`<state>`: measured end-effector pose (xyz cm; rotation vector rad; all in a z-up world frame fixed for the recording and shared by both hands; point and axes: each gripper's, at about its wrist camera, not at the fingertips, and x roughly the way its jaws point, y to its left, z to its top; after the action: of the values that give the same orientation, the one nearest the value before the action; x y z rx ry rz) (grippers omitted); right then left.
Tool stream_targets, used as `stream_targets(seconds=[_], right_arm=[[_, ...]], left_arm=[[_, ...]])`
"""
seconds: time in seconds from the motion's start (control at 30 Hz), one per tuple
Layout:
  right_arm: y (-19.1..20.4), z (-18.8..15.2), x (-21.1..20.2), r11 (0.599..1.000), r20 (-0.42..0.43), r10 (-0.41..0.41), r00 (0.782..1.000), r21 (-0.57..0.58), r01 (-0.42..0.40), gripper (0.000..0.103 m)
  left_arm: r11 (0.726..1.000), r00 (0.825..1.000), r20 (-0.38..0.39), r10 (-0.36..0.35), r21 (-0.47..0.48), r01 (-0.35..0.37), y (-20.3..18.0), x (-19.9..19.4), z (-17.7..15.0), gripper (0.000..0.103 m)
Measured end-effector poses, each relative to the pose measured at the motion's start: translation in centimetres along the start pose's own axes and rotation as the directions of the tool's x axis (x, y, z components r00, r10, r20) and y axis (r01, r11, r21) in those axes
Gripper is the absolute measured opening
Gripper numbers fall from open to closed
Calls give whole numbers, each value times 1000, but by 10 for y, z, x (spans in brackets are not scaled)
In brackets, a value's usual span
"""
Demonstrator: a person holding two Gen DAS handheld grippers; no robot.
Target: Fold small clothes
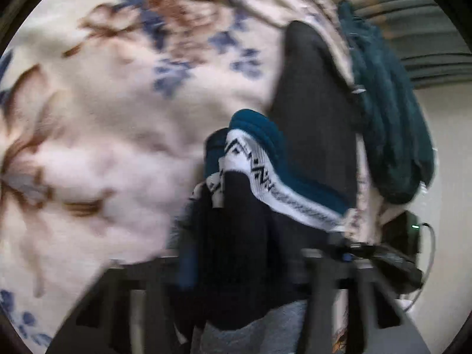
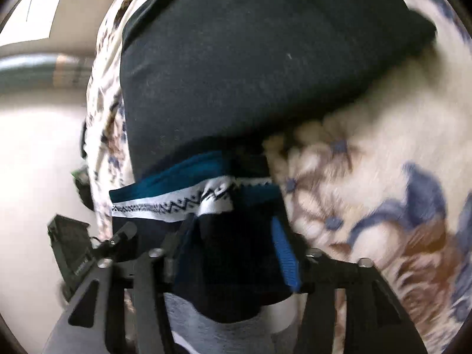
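A sock with a teal top, a white zigzag band and a dark navy foot lies on a floral blanket, against a folded black garment. My left gripper stands partly open around the navy part. The cloth fills the gap between its fingers. From the other side, my right gripper is also partly open, with the same sock between its fingers. One blue pad shows beside the cloth. The black garment fills the top of the right wrist view. Both views are blurred.
The cream blanket with blue and brown flowers covers the surface. A fluffy teal garment hangs at its right edge. A black device with a green light and a cable sits beyond that edge, by a pale wall.
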<state>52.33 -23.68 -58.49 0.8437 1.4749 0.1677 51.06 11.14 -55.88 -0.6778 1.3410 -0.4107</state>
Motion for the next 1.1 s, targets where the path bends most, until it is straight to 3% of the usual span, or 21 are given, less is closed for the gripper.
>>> stream_targets(seconds=[0.03,0.07,0.13,0.17,0.2,0.27,0.4,0.43,0.53,0.6,0.63,0.67,0.77,0.83,0.93,1.0,1.03,1.07,1.1], right_arm=[[3,-3,-3,1000,11,-3,1000,-8,4,29],[5,-5,-7,1000,21,4,1000,-18,-3,26],[5,-8,-11,999,23,33,999,-14,-32,25],[3,-8,-12,999,20,47,999,-5,-46,25],[0,-7,-13,999,19,48,999,4,-48,24],[-2,-5,-14,999,22,32,999,12,-33,25],[-4,1,-21,996,25,69,997,58,-71,27],[-3,1,-19,994,30,89,996,61,-90,27],[2,1,-20,993,88,100,991,55,-105,26],[7,1,-26,995,143,81,986,48,-89,3],[7,1,-27,994,163,76,984,63,-87,2],[5,3,-28,993,176,75,982,81,-90,2],[-10,9,-25,988,180,27,983,147,-54,1],[-8,12,-26,992,184,-14,983,125,-10,0],[-7,14,-29,990,139,70,988,108,-85,0],[-9,14,-31,992,110,73,991,96,-83,4],[-10,13,-32,993,95,72,993,83,-80,15],[-11,12,-32,994,86,71,994,76,-78,42],[-14,10,-31,994,71,84,994,68,-89,67]], left_arm=[[999,999,17,-43,9,43,-5,-5,-2,25],[990,990,29,-141,-7,141,-7,-11,-4,24],[949,952,48,-302,-78,305,3,-17,-7,24],[922,931,52,-361,-131,364,15,-14,-7,24],[901,922,61,-383,-197,387,32,-9,-7,24],[912,954,57,-294,-281,298,61,-3,-5,25],[886,941,29,-338,-327,328,71,-8,2,36],[891,941,29,-339,-313,330,67,-11,4,44],[924,956,31,-291,-250,289,52,-20,11,44],[964,978,52,-201,-168,207,37,-24,17,41],[980,986,68,-151,-122,158,32,-24,21,27],[993,993,75,-92,-62,97,24,-22,24,20],[999,999,41,-23,-41,24,25,-10,29,20],[999,999,29,32,-26,-32,24,-10,33,20],[1000,1000,12,-21,-4,21,16,-18,35,26],[999,999,10,-30,10,30,11,-25,36,43],[999,999,9,-47,15,47,11,-27,35,56],[998,998,6,-63,10,63,12,-28,34,63],[997,997,2,-79,-3,79,16,-27,32,63]])
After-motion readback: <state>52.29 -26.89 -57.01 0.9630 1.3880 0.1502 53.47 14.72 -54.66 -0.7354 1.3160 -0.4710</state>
